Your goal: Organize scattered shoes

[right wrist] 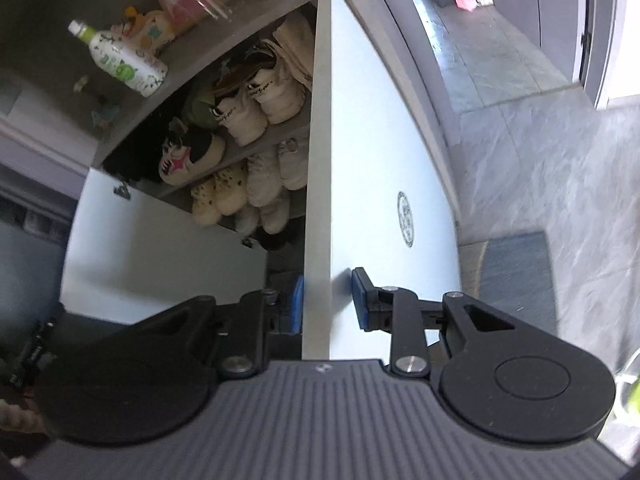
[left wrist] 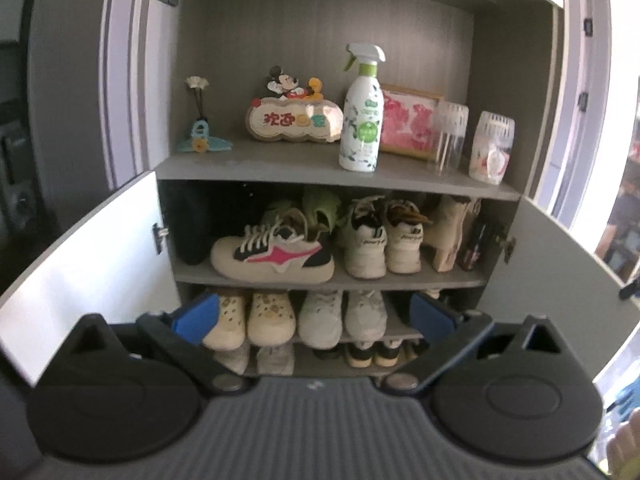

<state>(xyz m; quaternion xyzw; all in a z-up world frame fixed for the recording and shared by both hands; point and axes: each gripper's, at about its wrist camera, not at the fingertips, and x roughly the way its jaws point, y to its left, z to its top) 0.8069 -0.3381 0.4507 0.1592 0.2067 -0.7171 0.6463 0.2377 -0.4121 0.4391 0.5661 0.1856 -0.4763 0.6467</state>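
Note:
The shoe cabinet stands open. A cream sneaker with a pink stripe (left wrist: 276, 258) lies sideways on the upper shoe shelf (left wrist: 332, 280), next to a white pair (left wrist: 382, 240). Cream clogs (left wrist: 250, 320) and white sneakers (left wrist: 344, 316) sit on the shelf below. My left gripper (left wrist: 316, 316) is open and empty in front of the shelves. My right gripper (right wrist: 326, 300) straddles the edge of the right cabinet door (right wrist: 360, 160), one blue pad on each side, with a small gap on the right. The shoes also show in the right wrist view (right wrist: 240, 120).
The top shelf holds a spray bottle (left wrist: 360, 120), a Mickey sign (left wrist: 294, 118), a pink framed picture (left wrist: 408, 124) and two jars (left wrist: 492, 148). The left door (left wrist: 80, 264) stands open. A grey tiled floor (right wrist: 540, 120) with a dark mat (right wrist: 516, 276) lies right.

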